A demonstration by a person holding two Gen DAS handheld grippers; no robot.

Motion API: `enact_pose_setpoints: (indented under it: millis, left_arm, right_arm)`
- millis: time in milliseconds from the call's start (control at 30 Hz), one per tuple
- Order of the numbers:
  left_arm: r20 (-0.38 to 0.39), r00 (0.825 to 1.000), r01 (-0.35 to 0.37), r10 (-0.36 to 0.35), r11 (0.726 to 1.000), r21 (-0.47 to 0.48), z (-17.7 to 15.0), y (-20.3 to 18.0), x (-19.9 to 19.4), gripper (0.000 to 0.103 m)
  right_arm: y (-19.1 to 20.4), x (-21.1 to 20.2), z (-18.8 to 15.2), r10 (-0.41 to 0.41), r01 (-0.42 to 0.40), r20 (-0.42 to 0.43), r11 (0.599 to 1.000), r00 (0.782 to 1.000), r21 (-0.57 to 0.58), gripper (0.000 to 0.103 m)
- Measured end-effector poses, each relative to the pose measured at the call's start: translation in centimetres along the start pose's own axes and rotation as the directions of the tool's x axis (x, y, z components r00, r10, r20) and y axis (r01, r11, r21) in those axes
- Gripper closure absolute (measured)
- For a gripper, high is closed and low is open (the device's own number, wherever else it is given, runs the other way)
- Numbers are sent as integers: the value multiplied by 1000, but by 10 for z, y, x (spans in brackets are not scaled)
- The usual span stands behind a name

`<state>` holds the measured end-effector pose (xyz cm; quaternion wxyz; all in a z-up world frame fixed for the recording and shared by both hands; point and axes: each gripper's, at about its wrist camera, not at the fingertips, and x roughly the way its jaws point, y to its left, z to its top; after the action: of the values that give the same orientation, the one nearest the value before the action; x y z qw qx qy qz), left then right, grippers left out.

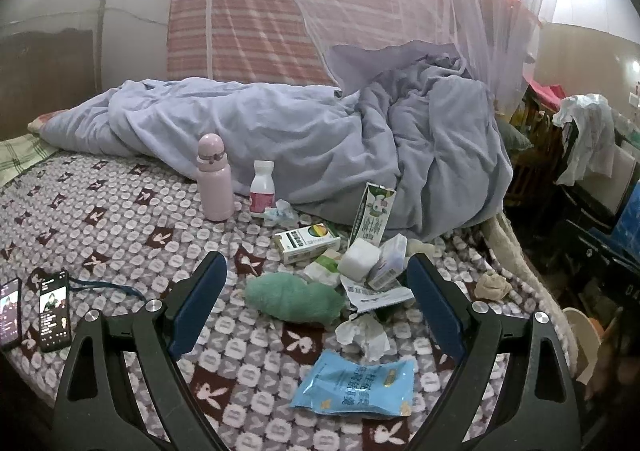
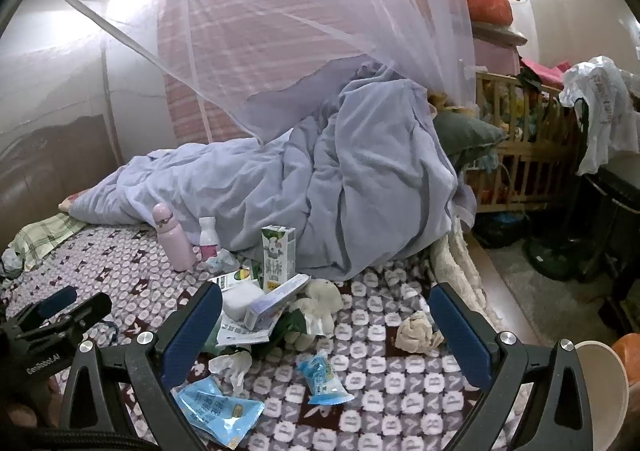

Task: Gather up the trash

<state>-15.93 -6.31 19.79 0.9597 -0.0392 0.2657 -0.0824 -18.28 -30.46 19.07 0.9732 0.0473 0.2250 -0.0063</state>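
Both grippers hover over the bed, left gripper (image 1: 316, 287) and right gripper (image 2: 326, 325) each spread wide and holding nothing. Nearest the left one lies the flat blue wrapper (image 1: 354, 385), light, crinkly, probably slick (pinch a raised edge, not the flat face). Just beyond it, the crumpled tissue (image 1: 362, 333) is soft and should squash easily, so any bunched fold looks like a fair hold.

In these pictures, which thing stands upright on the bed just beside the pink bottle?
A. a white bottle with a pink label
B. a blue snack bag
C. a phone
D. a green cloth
A: the white bottle stands upright right next to the pink bottle on the bed, in front of the blanket.
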Motion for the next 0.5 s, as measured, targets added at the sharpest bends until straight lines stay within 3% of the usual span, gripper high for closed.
enact_pose_setpoints:
  millis: [500]
  left_arm:
    - [28, 1000, -4, 5, 1000, -19, 6, 9, -7, 11]
  right_arm:
    - [4, -5, 4, -11, 12, 20, 1000, 1000, -14, 0]
